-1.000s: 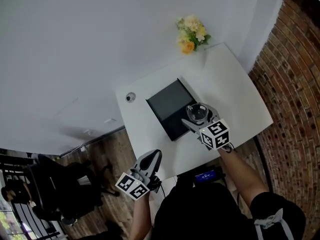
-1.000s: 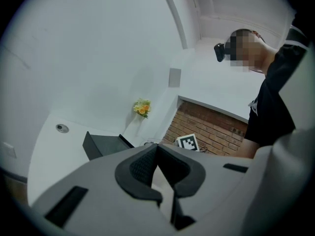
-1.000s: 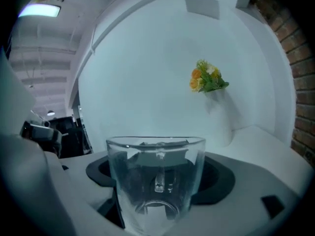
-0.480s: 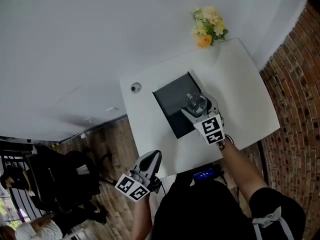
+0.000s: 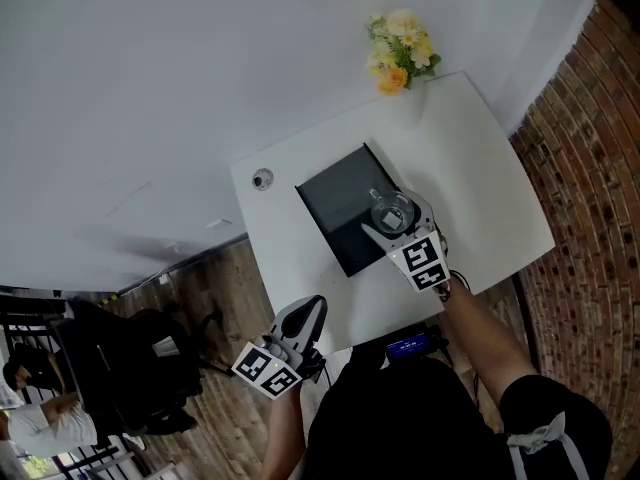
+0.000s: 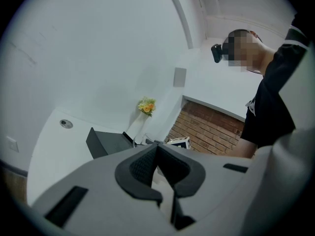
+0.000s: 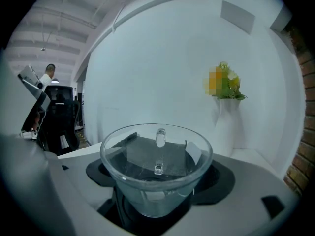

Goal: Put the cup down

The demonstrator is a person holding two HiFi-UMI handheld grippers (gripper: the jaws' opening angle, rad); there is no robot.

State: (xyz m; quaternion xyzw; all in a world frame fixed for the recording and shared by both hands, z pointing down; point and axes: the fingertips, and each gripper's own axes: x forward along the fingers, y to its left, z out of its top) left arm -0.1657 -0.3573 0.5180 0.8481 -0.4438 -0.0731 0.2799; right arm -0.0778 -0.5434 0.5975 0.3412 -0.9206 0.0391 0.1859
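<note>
Right gripper (image 5: 394, 222): jaws are closed on a clear glass cup (image 7: 156, 168), gripping it low on the bowl. The cup sits upright, rim level, with its small handle on the far side from the camera. It looks empty.

Cup position, head view: the cup (image 5: 392, 208) lies over the near right edge of a black box (image 5: 335, 206) that stands on the white desk (image 5: 470, 183). In the right gripper view I see the box's dark top through the glass, directly beneath and beyond the cup. I cannot tell whether the cup's base touches the box or hangs just above it.

Left gripper (image 5: 311, 308): jaws are fully together, the dark pads (image 6: 143, 167) meeting with nothing between them. It is held off the near edge of the desk, well apart from the cup, over the wooden floor (image 5: 215, 298). Its view looks up across the desk toward the box and the right gripper's marker cube (image 6: 178, 142).

Other items: a white vase of yellow and cream flowers (image 5: 398, 48) stands at the far corner of the desk, against the white wall. A small round fitting (image 5: 262, 179) sits in the desk's left part, left of the box. A brick wall (image 5: 590, 168) runs along the right side. A black office chair (image 5: 130, 363) stands on the floor at left.
</note>
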